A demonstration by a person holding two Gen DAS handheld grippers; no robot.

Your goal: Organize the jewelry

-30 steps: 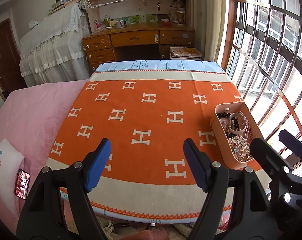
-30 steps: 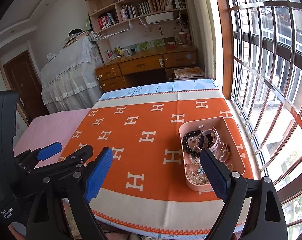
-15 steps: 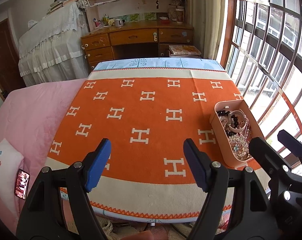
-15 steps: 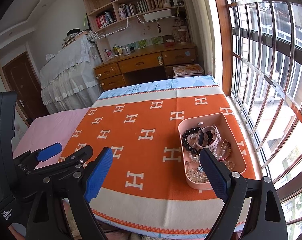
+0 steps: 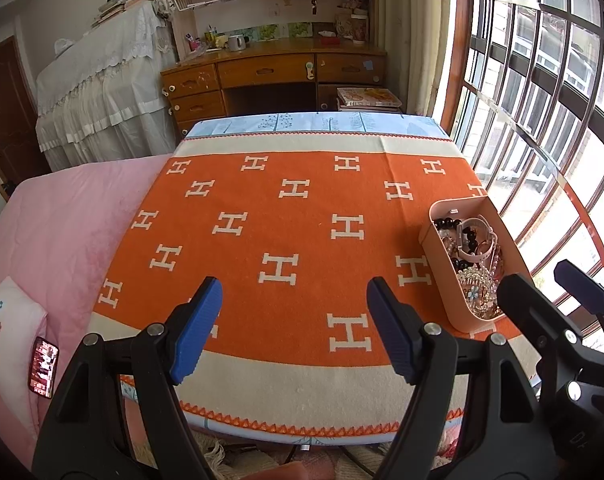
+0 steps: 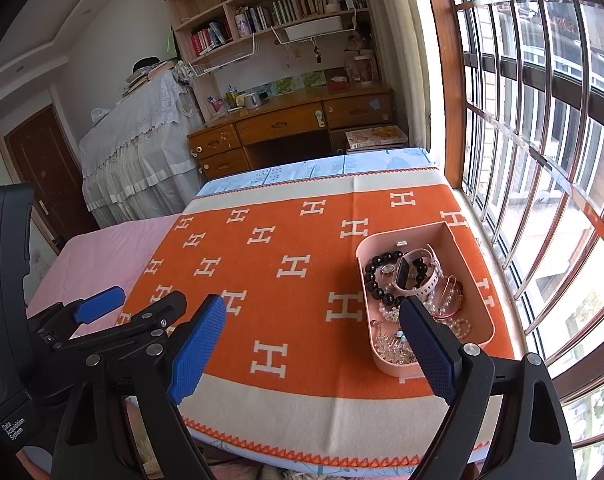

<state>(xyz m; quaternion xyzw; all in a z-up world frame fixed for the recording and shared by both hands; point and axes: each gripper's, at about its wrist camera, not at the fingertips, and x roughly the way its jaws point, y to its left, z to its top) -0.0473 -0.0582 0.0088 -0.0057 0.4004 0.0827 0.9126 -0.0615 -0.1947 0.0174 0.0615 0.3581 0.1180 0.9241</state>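
A pink tray (image 6: 468, 254) of jewelry sits at the right of an orange cloth with white H marks (image 6: 293, 304). In it lie a black bead bracelet (image 6: 372, 284), a pink-strap watch (image 6: 416, 270), pearl strands and sparkly pieces. The tray also shows in the left wrist view (image 5: 438, 258). My left gripper (image 5: 293, 328) is open and empty above the cloth's near edge, left of the tray. My right gripper (image 6: 314, 344) is open and empty, its right finger over the tray's near end. Each gripper also shows in the other's view.
The cloth covers a table (image 5: 314, 124) beside a barred window (image 6: 542, 140) on the right. A pink bed (image 5: 61, 232) with a phone (image 5: 43, 366) lies to the left. A wooden desk (image 5: 277, 76) and bookshelves stand beyond the far edge.
Both grippers have shifted slightly, the views dipping a little toward the table. Both stay open and empty. The tray and jewelry have not moved.
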